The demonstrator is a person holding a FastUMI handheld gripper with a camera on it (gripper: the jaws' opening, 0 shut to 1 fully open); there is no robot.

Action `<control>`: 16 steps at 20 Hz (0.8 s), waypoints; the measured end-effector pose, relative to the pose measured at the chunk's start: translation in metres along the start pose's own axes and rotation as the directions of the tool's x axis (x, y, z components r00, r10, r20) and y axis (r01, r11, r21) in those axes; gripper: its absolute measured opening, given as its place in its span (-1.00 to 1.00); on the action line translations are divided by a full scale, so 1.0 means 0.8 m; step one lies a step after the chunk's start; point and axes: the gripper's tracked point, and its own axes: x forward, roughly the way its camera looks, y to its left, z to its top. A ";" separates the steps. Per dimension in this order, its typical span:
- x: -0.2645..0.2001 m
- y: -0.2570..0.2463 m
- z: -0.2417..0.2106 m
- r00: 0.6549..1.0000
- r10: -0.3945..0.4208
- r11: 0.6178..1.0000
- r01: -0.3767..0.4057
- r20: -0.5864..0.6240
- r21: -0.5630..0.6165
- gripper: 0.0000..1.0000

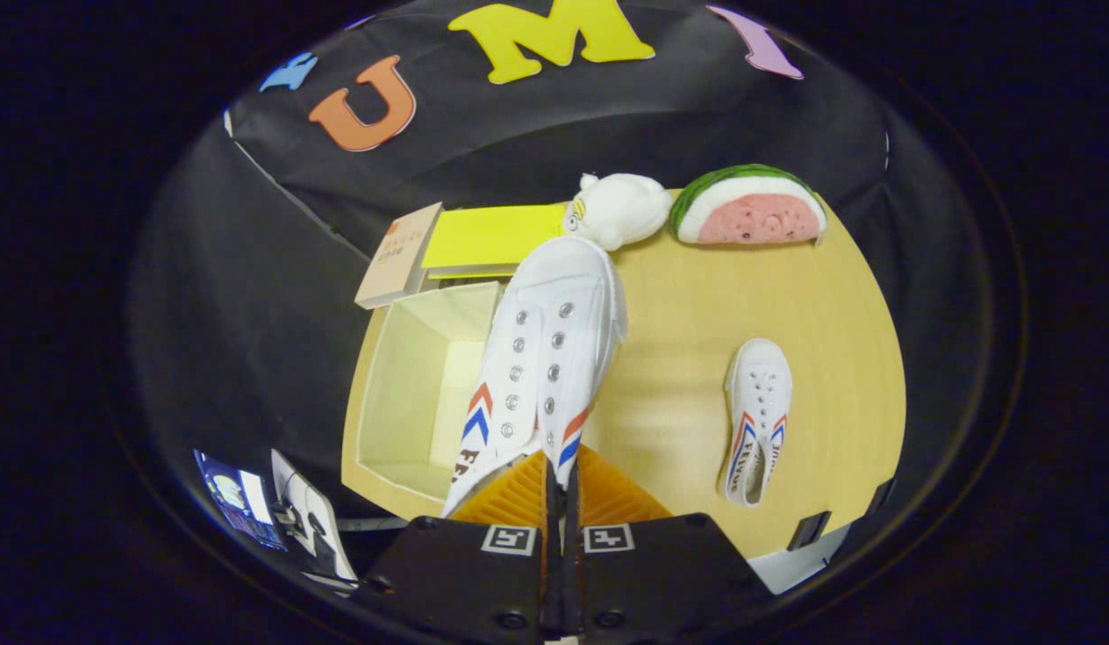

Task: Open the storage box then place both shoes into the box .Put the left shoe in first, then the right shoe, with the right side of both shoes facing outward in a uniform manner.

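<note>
Wooden table [698, 305]: claw [559, 479] grips shoe [541, 358] over open box [411, 385].

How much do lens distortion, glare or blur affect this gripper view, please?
Gripper view: strong fisheye bending curves the table edge; the held shoe, pinched in the gripper, looms far larger than the second shoe lying on the table; soft glare brightens the tabletop between them; the open box is evenly lit inside; everything reads fairly sharp, only the rim darkens.
</note>
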 end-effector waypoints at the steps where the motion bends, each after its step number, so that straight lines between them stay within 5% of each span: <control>1: 0.005 0.016 -0.001 1.000 0.011 1.000 -0.011 0.000 -0.007 -0.89; 10: 0.112 0.151 -0.012 0.997 0.074 0.994 -0.075 -0.015 -0.074 -0.89; 16: 0.202 0.186 -0.031 0.999 -0.004 0.994 0.000 -0.032 -0.108 -0.89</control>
